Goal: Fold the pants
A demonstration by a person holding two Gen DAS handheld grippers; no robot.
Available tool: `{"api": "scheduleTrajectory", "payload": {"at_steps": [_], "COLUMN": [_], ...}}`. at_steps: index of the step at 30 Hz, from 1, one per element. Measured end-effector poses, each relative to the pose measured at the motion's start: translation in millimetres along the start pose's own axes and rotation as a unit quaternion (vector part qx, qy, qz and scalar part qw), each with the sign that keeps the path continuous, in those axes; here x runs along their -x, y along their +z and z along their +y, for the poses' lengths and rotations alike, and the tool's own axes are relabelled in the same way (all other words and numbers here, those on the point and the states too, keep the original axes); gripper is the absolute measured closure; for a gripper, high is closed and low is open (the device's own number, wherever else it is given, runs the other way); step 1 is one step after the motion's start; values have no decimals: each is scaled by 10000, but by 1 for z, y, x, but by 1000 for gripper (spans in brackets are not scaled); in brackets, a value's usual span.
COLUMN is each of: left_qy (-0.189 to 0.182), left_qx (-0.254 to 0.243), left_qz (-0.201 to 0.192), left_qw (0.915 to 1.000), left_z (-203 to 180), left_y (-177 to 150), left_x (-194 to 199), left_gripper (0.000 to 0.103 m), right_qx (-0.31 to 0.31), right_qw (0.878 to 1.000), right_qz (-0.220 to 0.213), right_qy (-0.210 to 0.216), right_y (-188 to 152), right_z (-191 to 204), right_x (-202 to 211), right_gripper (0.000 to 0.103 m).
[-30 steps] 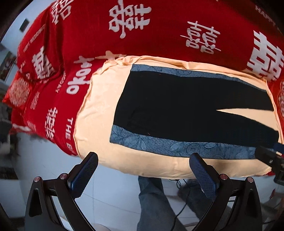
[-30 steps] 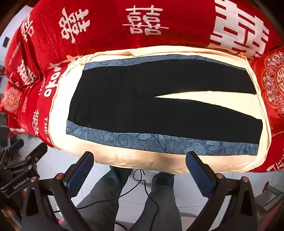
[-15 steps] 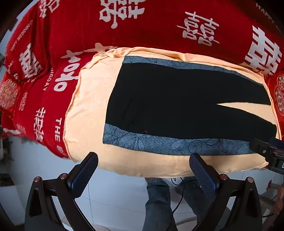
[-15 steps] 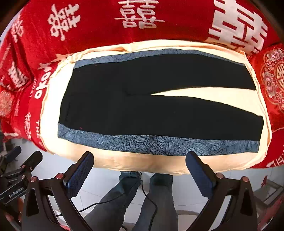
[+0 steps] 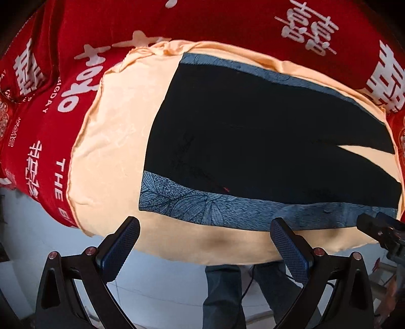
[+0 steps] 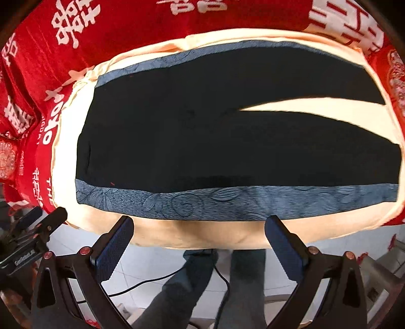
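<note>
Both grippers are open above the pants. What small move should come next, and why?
Probably lower both onto the near blue stripe and grip it. The pants lie flat and unfolded on the peach cloth; the left gripper and right gripper hover with jaws open and empty.

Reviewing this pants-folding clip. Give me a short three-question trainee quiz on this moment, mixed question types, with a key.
1. True or false: the left gripper is shut on the pants.
2. Multiple choice: what do the pants lie on? A) bare red blanket B) peach cloth C) floor tiles
3. Fill in: the patterned side stripe along the near edge of the pants is ____ in colour.

Key:
1. False. Its jaws stand wide apart, holding nothing; the right gripper is the same.
2. B, the peach cloth, spread over the red blanket.
3. Blue.
</note>
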State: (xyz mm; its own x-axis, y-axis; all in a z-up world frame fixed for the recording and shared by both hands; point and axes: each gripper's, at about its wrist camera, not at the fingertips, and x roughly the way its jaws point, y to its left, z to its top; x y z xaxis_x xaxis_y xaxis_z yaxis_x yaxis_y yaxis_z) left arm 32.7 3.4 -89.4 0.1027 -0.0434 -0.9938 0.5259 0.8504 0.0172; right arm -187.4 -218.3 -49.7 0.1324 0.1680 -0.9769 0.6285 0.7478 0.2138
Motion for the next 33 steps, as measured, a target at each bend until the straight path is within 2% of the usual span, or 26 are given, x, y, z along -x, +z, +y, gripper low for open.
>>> {"api": "scheduleTrajectory", "payload": {"at_steps": [3, 5, 8, 10, 12, 13, 16, 19, 23, 25, 27, 30, 33], "left_qy": [-63, -188, -515, -742, -927, -997, -1307, -1591, -1755, -1915, -1933, -1971, -2321], "left_qx": [48, 99, 252, 373, 443, 475, 670, 781, 781, 797, 716, 709, 1158], "left_qz": [51, -12, -186, -273, -250, -220, -96, -12, 92, 185, 221, 221, 277], "left_qw": [10000, 9998, 9982, 9962, 9944, 9936, 9891, 9842, 9813, 9781, 9783, 9776, 9654], "left_z": [4, 7, 15, 20, 25, 27, 36, 39, 40, 39, 35, 33, 39], "left_y": [-1, -3, -7, -11, -13, -14, -17, -22, -28, -32, -32, -30, -30], "left_x": [-19, -29, -42, -51, -61, -66, -81, -90, -94, -97, -99, -103, -107], "left_gripper": [0, 0, 0, 0, 0, 0, 0, 0, 0, 0, 0, 0, 0], "right_qx": [-49, -148, -338, -492, -595, -700, -948, -1061, -1242, -1306, -1372, -1557, -1700], "right_qw": [9996, 9980, 9883, 9763, 9664, 9604, 9470, 9409, 9245, 9203, 9162, 9021, 8821], "right_qz": [45, 45, 32, 24, 161, 282, 391, 311, 160, 117, 73, -106, -229], "right_qy": [265, 612, 1485, 2107, 2496, 2683, 3044, 3201, 3600, 3685, 3763, 4023, 4388], "right_y": [-3, -7, -15, -22, -29, -33, -45, -51, -52, -57, -58, -48, -33], "right_z": [4, 4, 3, 0, -3, -4, -10, -13, -17, -17, -17, -19, -19], "right_x": [-17, -28, -48, -67, -92, -107, -139, -156, -164, -166, -169, -168, -158], "right_gripper": [0, 0, 0, 8, 38, 40, 40, 40, 40, 40, 40, 40, 40]}}
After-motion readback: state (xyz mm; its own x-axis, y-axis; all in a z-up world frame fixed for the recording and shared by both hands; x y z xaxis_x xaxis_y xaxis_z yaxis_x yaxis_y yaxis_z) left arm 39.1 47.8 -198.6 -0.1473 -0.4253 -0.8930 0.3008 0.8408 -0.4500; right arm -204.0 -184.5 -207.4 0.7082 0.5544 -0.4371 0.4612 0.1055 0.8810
